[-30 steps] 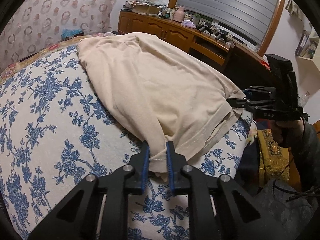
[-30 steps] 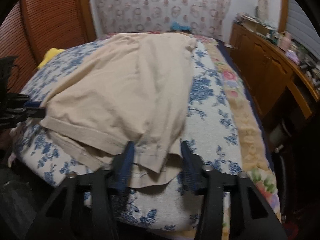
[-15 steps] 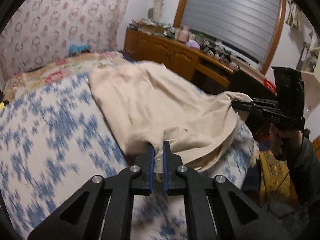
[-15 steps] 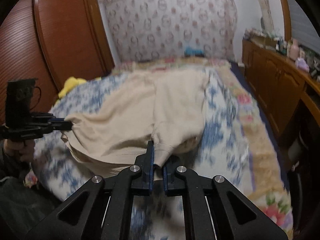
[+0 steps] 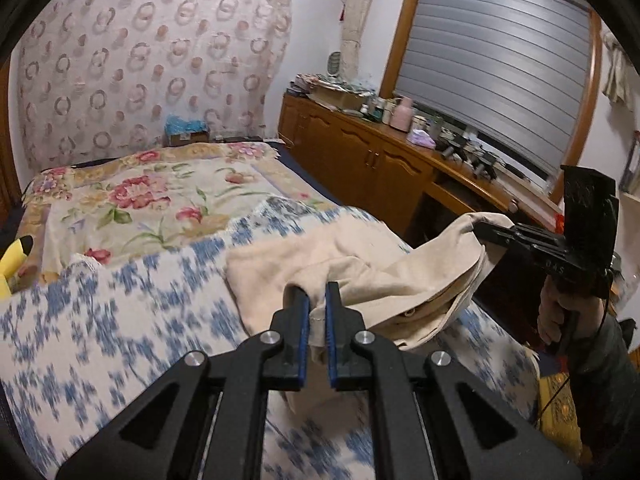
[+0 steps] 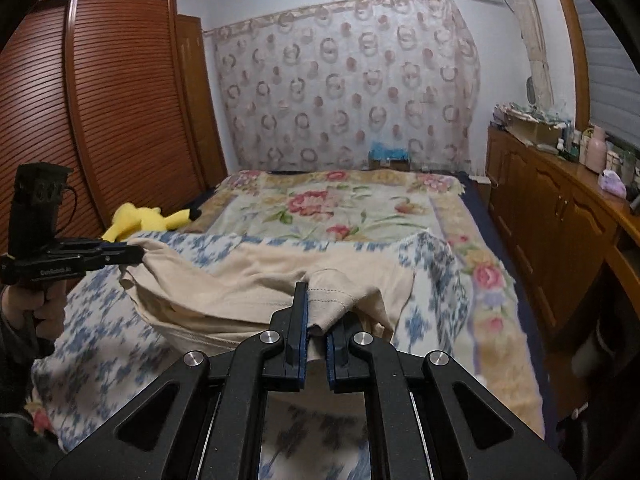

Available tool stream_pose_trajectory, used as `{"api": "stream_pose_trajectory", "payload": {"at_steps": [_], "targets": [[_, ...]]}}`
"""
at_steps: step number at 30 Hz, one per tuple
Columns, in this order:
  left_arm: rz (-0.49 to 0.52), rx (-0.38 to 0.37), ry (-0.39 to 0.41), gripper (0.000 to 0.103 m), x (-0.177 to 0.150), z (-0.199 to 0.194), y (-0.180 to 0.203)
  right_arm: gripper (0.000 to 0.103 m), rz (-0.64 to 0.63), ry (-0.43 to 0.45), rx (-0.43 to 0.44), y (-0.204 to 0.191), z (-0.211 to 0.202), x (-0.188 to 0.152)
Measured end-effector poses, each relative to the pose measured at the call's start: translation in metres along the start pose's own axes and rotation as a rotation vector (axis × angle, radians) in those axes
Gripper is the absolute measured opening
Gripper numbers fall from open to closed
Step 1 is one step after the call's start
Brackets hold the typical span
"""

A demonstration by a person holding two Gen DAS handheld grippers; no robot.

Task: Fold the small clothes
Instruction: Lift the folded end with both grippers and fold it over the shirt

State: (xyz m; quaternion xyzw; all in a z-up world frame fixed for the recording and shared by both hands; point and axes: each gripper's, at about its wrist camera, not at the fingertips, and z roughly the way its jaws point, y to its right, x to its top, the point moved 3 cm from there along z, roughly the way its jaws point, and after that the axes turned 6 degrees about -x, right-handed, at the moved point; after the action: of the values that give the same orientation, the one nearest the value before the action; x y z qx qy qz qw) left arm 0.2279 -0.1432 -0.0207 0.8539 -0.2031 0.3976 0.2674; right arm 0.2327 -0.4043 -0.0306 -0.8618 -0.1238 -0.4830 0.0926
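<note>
A beige garment [image 5: 360,276] hangs between my two grippers above the blue-flowered bedspread [image 5: 120,320]; its far part still rests on the bed. My left gripper [image 5: 316,320] is shut on one hem corner. My right gripper [image 6: 316,328] is shut on the other hem corner of the garment [image 6: 248,284]. The right gripper also shows in the left wrist view [image 5: 486,232], pinching cloth. The left gripper shows in the right wrist view [image 6: 134,254], holding the other corner.
A floral quilt [image 6: 340,204] covers the bed's far half. A yellow plush toy [image 6: 148,218] lies at its left edge beside a wooden wardrobe [image 6: 100,120]. A cluttered wooden dresser [image 5: 380,152] runs along the right side under a shuttered window.
The right gripper closed on the hem. Both grippers have lifted the garment's near edge off the bed, pulling it toward me; the cloth now hangs bunched between them.
</note>
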Motion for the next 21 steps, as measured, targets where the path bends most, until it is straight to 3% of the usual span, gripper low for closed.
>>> {"api": "stream_pose_trajectory", "payload": {"at_steps": [8,18,20,21], "targets": [[-0.026,0.047,-0.034,0.005,0.034,0.048,-0.04,0.004,0.006,-0.045,-0.013,0.022,0.06,0.025],[-0.059,0.061,-0.148,0.006,0.026,0.098,-0.068,0.007,0.002,-0.16,-0.029,0.04,0.117,0.017],[-0.052,0.045,-0.15,0.011,0.026,0.097,-0.068,0.013,-0.011,-0.162,-0.034,0.04,0.119,0.016],[-0.05,0.041,-0.144,0.019,0.027,0.094,-0.068,0.028,-0.015,-0.161,-0.056,0.041,0.118,0.015]]}}
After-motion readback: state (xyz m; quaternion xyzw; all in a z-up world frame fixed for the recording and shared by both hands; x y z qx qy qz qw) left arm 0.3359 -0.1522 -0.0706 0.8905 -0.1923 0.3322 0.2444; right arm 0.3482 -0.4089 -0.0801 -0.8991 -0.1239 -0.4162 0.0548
